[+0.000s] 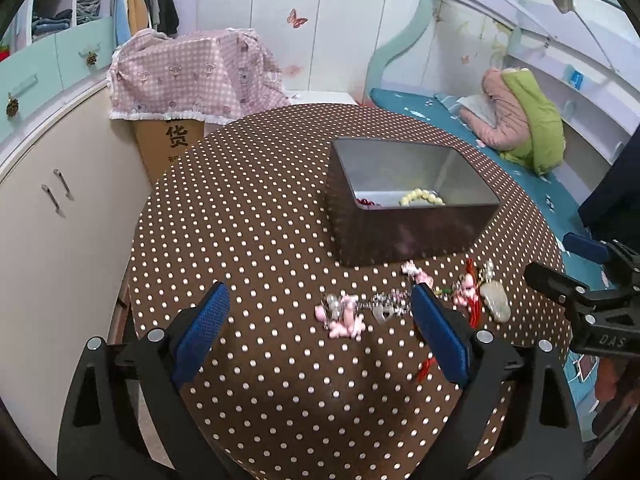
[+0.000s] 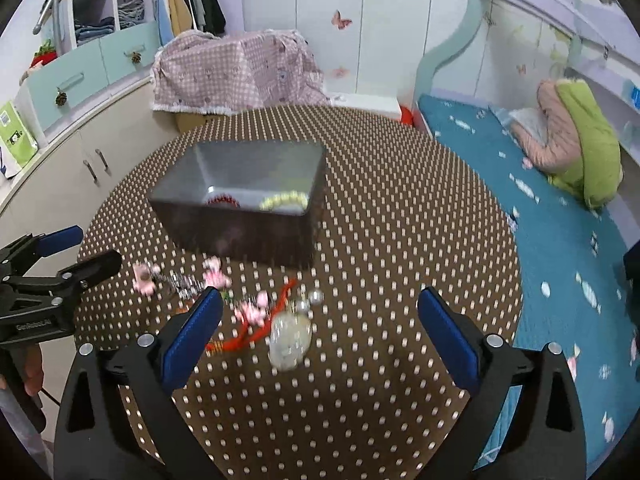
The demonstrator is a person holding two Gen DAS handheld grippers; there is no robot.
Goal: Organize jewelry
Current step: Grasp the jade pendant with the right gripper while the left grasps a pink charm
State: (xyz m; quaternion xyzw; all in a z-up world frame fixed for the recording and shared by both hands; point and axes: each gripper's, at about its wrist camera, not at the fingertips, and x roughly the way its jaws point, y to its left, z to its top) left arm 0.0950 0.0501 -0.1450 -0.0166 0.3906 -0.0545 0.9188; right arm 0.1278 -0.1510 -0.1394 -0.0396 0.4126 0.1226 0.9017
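A dark tin box [image 1: 408, 236] stands on the dotted table; a pale bead bracelet [image 1: 422, 197] and a red bead piece [image 1: 366, 202] lie inside it. In front of the box lie pink charm pieces [image 1: 342, 316], a silver heart chain [image 1: 386, 306] and a pale jade pendant on red cord [image 1: 495, 300]. My left gripper [image 1: 320, 304] is open above the pink charms. My right gripper [image 2: 320, 306] is open, with the pale pendant [image 2: 290, 338] and red cord [image 2: 244, 340] between its fingers, untouched. The tin box [image 2: 248, 236] sits beyond it.
The round brown table [image 1: 248, 208] has a drop at its edges. A cardboard box under a pink checked cloth [image 1: 192, 76] stands behind it. White cupboards [image 1: 56, 208] line the left; a bed with a teal sheet [image 2: 560, 240] and folded quilts lies to the right.
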